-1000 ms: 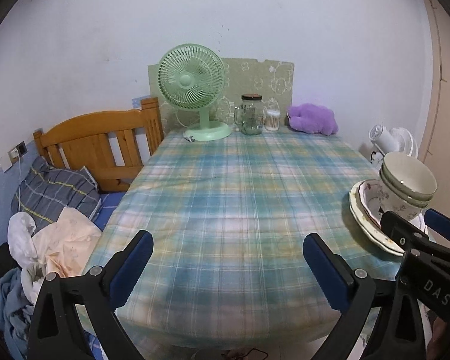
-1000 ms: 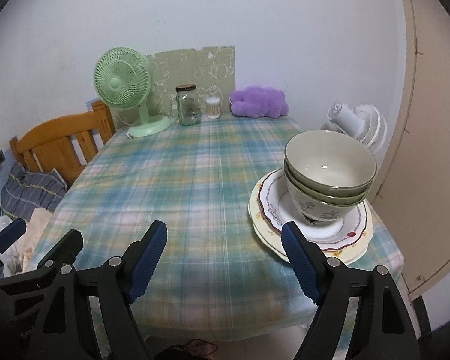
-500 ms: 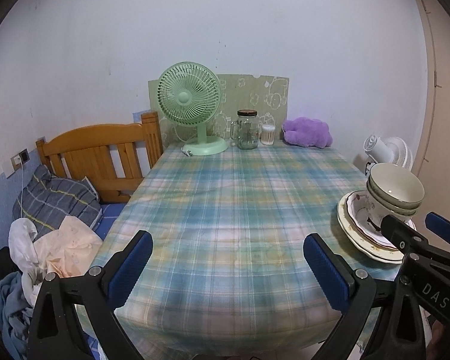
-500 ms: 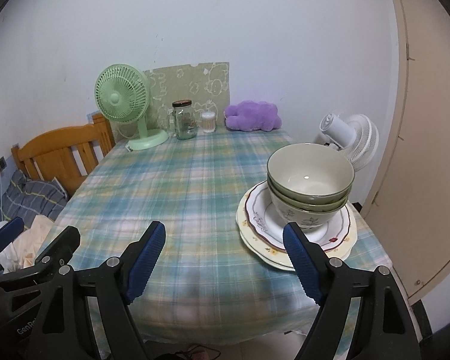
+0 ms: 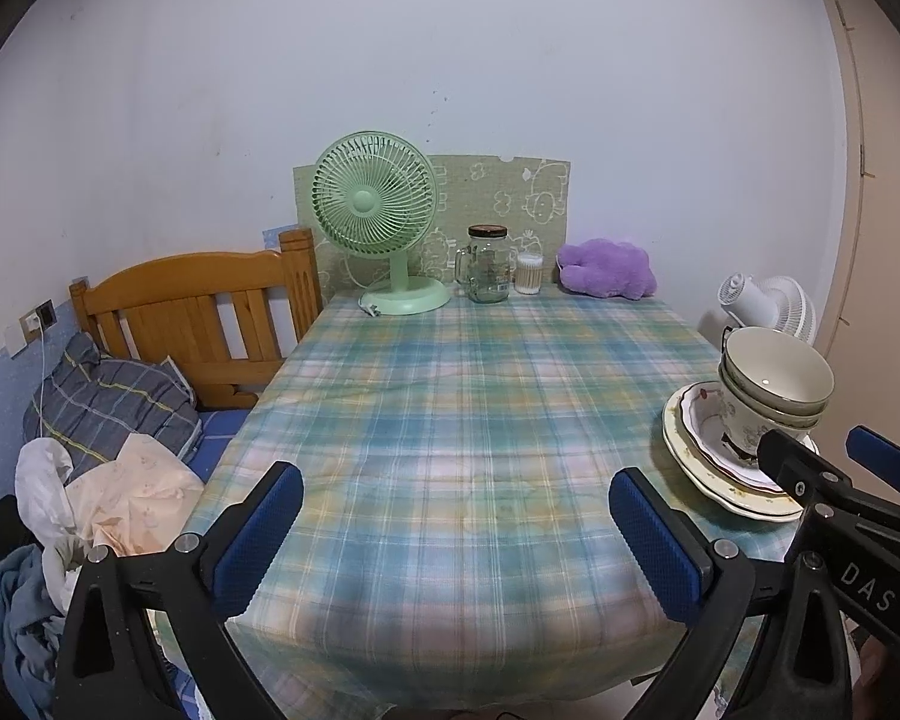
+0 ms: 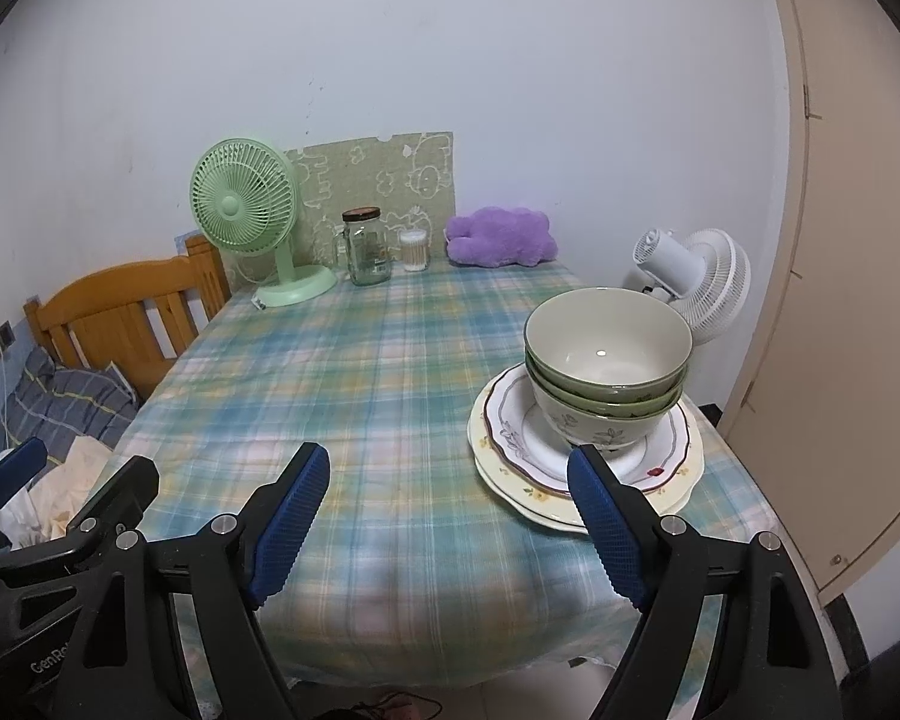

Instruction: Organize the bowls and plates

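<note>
Three nested bowls [image 6: 607, 369] [image 5: 774, 384] stand on a stack of patterned plates [image 6: 504, 456] [image 5: 690, 456] at the near right of the checked tablecloth [image 6: 354, 372]. My right gripper [image 6: 447, 519] hangs open over the table's front edge, its right fingertip just in front of the plates, nothing between its fingers. My left gripper [image 5: 453, 534] is open too, over the front edge to the left of the dishes, holding nothing. The right gripper's fingertips also show at the right edge of the left wrist view.
At the back of the table stand a green fan [image 5: 378, 210], a glass jar [image 5: 487, 264], a small tub of cotton swabs [image 5: 528, 273] and a purple plush [image 5: 606, 269]. A wooden bed frame [image 5: 198, 312] with bedding lies left. A white fan [image 6: 696, 282] and a beige door stand right.
Both grippers have drawn back and risen from the table, so the dishes look smaller and farther. The jaws stay open and the dishes have not moved.
</note>
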Motion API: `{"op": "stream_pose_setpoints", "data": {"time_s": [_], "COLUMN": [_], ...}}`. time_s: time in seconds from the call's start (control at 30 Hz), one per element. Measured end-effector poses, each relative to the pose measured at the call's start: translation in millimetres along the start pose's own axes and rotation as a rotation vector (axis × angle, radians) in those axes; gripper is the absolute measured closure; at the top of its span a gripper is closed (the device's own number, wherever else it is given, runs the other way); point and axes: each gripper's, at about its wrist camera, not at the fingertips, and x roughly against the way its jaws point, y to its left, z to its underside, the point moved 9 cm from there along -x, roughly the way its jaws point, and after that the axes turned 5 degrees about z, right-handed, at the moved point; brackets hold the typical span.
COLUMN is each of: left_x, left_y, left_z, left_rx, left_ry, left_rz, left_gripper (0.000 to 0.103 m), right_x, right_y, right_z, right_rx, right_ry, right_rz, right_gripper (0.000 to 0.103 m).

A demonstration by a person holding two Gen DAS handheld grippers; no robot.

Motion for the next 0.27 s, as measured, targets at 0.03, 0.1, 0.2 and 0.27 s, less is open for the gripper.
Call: {"op": "stream_pose_setpoints", "data": {"time_s": [0.03, 0.1, 0.2, 0.27], "left_x": [-1.2, -0.2, 1.7, 3.2], "left_y": [0.5, 1.0, 0.8, 0.1], "left_z": [0.3, 0.4, 1.2, 1.8], "left_rx": [-0.002, 0.000, 0.003, 0.006], "left_ry": [0.003, 0.002, 0.000, 0.000], "left_rz": [0.000, 0.001, -0.002, -0.004], "left_gripper": [0.000, 0.000, 0.000, 0.000], "right_x": [0.3, 0.9, 4.1, 4.1], "right_y": [0.2, 0.1, 0.3, 0.8], "right_z": [0.0, 0.5, 1.5, 1.7], "right_rx": [0.001, 0.002, 0.006, 0.008], "right_ry": [0.000, 0.002, 0.000, 0.000], "right_rz": [-0.002, -0.004, -0.004, -0.003], "right_gripper": [0.019, 0.019, 0.019, 0.019]}}
